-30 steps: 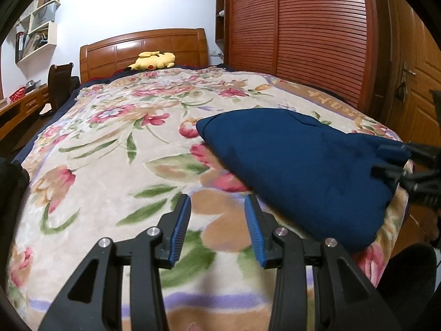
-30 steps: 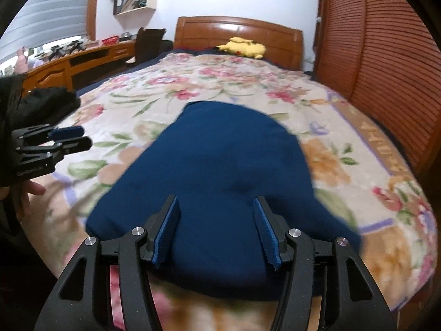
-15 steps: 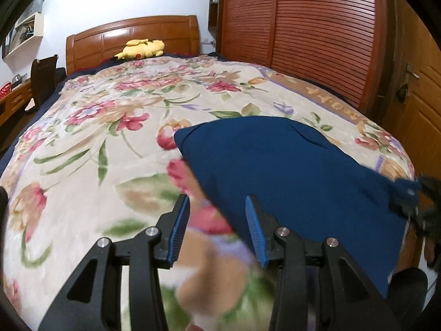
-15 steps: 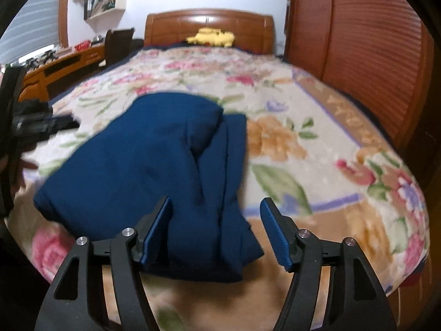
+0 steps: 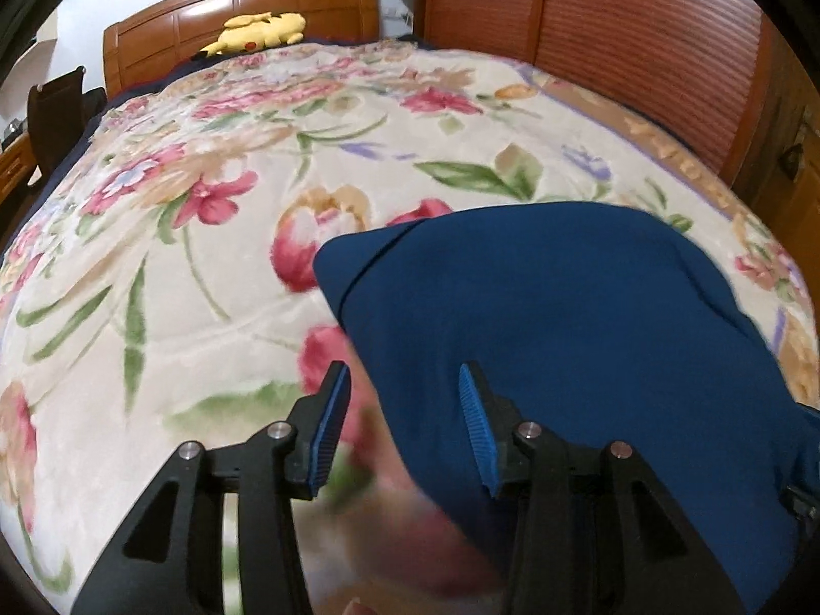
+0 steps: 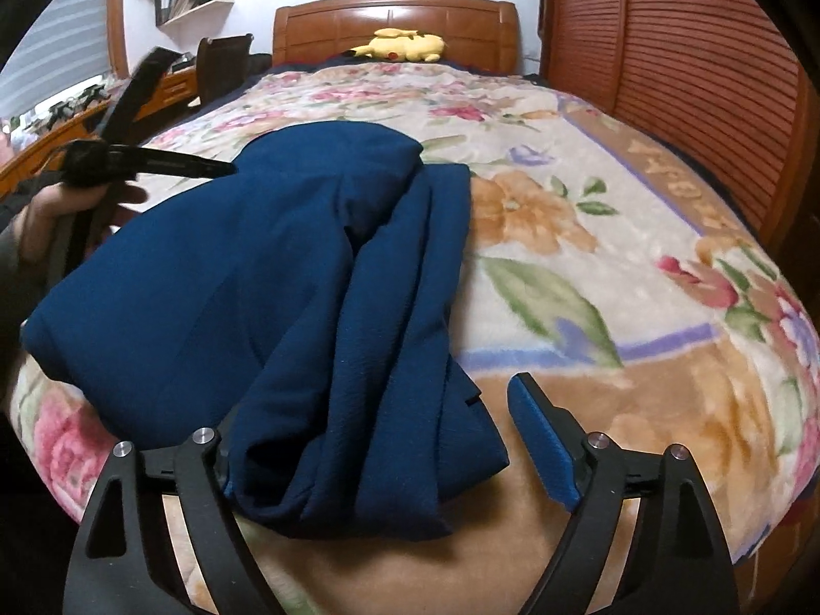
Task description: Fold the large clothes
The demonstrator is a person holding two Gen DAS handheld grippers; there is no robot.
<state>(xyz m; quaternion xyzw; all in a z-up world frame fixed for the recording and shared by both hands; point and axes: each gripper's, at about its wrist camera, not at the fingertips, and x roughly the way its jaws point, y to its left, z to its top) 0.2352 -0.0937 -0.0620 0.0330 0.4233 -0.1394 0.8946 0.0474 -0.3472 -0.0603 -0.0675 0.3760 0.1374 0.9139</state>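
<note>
The left gripper [image 5: 405,425] is nearest in the left wrist view. Its black jaws with blue ribbed pads stand spread apart and hold nothing. The left edge of the folded navy-blue fabric garment [image 5: 564,333] lies under the gap between the pads. Whether the pads touch the cloth cannot be told, as the near field is blurred.

The right gripper [image 6: 389,441] stands with its jaws spread wide. The bunched near end of the navy-blue garment [image 6: 307,307] lies between them and covers the left pad. The right pad [image 6: 543,446] is clear of the cloth.

The garment rests on the cream floral plush blanket [image 6: 589,266], near the foot of the bed and toward its left half in the right wrist view. Long folds run along the garment's right side. In that same view the left gripper [image 6: 215,169] shows side-on beside the garment's far left edge, held in the person's left hand [image 6: 56,210].

Farther off, a yellow plush toy [image 6: 405,46] lies against the brown wooden headboard [image 6: 394,20]. A slatted reddish-brown wardrobe door [image 5: 640,36] stands to the right of the bed.
</note>
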